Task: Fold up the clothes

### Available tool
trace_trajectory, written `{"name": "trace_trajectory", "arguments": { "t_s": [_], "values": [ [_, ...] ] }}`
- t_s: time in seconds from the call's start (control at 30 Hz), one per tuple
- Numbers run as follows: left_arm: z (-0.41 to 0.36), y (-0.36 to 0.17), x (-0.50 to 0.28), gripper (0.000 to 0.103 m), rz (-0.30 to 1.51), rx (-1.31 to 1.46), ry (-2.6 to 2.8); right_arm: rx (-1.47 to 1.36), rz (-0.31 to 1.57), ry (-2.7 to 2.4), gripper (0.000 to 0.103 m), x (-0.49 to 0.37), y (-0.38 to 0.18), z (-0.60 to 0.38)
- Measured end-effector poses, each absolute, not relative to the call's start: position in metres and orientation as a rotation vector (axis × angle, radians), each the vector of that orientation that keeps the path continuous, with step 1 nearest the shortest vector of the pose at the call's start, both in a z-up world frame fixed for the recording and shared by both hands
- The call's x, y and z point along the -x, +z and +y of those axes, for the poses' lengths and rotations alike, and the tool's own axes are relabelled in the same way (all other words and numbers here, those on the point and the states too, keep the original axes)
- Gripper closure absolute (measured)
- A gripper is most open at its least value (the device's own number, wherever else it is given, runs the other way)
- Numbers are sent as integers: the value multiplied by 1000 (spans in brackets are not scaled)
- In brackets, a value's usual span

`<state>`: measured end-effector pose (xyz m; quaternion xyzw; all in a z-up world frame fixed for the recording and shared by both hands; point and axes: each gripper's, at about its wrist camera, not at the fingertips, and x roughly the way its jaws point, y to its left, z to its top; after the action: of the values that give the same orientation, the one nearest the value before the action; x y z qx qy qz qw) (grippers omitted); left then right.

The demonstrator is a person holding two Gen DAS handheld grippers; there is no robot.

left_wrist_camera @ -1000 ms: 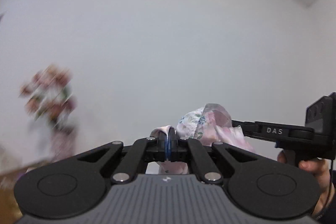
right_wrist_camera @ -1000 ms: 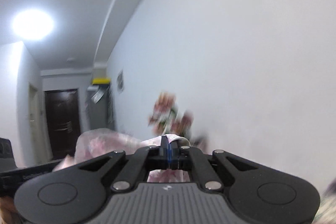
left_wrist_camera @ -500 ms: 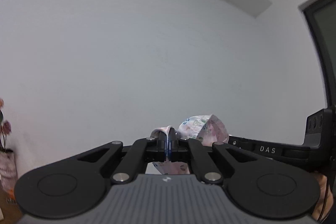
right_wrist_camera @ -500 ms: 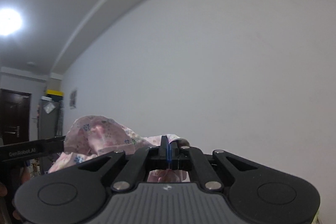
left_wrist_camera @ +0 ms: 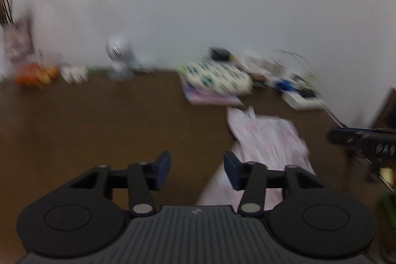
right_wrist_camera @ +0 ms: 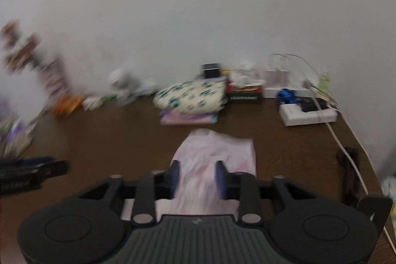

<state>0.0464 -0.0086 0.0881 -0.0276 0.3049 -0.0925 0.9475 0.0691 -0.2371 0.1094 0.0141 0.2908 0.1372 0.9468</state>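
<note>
A pale pink flowered garment (left_wrist_camera: 267, 140) lies in a loose strip on the dark brown table (left_wrist_camera: 99, 120). My left gripper (left_wrist_camera: 197, 171) hovers just left of the cloth; its jaws are opening and only bare table shows between the blue pads. In the right wrist view the same garment (right_wrist_camera: 217, 150) runs away from my right gripper (right_wrist_camera: 198, 178), whose jaws are also opening. The cloth shows between its fingers (right_wrist_camera: 174, 176), and they do not pinch it. Each gripper appears at the edge of the other's view. Both views are motion-blurred.
A stack of folded clothes topped by a white cloth with green print (right_wrist_camera: 193, 95) sits behind the garment. A white power strip (right_wrist_camera: 307, 113) with cables lies at the back right, near the table's right edge. A white round gadget (left_wrist_camera: 118, 53) and small items line the wall.
Both grippers were shut on the pink garment, held up towards the wall. They have swung down to the table, their jaws have parted, and the garment now lies on the table.
</note>
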Motion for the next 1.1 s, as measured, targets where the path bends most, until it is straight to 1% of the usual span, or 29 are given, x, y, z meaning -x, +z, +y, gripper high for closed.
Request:
{"name": "trace_trajectory", "arguments": {
  "t_s": [0.07, 0.2, 0.3, 0.37, 0.4, 0.43, 0.47, 0.5, 0.53, 0.67, 0.8, 0.83, 0.9, 0.97, 1.0, 1.03, 1.07, 1.1],
  "values": [
    [-22, 81, -32, 43, 615, 0, -235, 64, 583, 339, 55, -43, 90, -213],
    [-48, 57, -72, 42, 651, -196, -304, 222, 620, 346, 54, -37, 64, -190],
    [-54, 42, -91, 41, 746, -201, -387, 270, 643, 253, 56, -53, 42, -196],
    [-52, 29, -97, 42, 795, -189, -413, 223, 674, 262, 58, -67, 37, -205],
    [-51, 24, -101, 57, 816, -191, -412, 188, 691, 272, 74, -72, 34, -210],
    [-51, 20, -108, 79, 834, -181, -413, 144, 698, 277, 86, -76, 34, -216],
    [-50, 17, -115, 85, 852, -169, -415, 90, 704, 277, 100, -78, 35, -224],
    [-45, 16, -119, 91, 859, -139, -428, 40, 703, 273, 100, -78, 37, -232],
    [-40, 16, -121, 98, 858, -104, -430, -5, 688, 260, 101, -78, 41, -241],
    [7, 24, -123, 101, 818, 136, -351, -238, 637, 187, 103, -80, 47, -287],
    [57, 21, -117, 100, 795, 352, -196, -357, 641, 58, 102, -84, 35, -319],
    [69, 20, -115, 99, 793, 400, -151, -362, 650, 33, 100, -84, 32, -320],
    [83, 22, -108, 95, 784, 413, -62, -329, 665, -10, 89, -83, 30, -317],
    [75, 40, -99, 91, 758, 281, -72, -256, 625, 15, 89, -74, 39, -304],
    [63, 50, -95, 71, 724, 191, -95, -224, 603, 59, 84, -69, 44, -297],
    [47, 58, -93, 42, 696, 96, -131, -192, 582, 111, 78, -65, 50, -289],
    [29, 63, -94, 34, 672, 1, -183, -161, 570, 175, 58, -64, 55, -280],
    [7, 65, -95, 30, 645, -111, -251, -129, 565, 223, 48, -66, 59, -271]
  ]
}}
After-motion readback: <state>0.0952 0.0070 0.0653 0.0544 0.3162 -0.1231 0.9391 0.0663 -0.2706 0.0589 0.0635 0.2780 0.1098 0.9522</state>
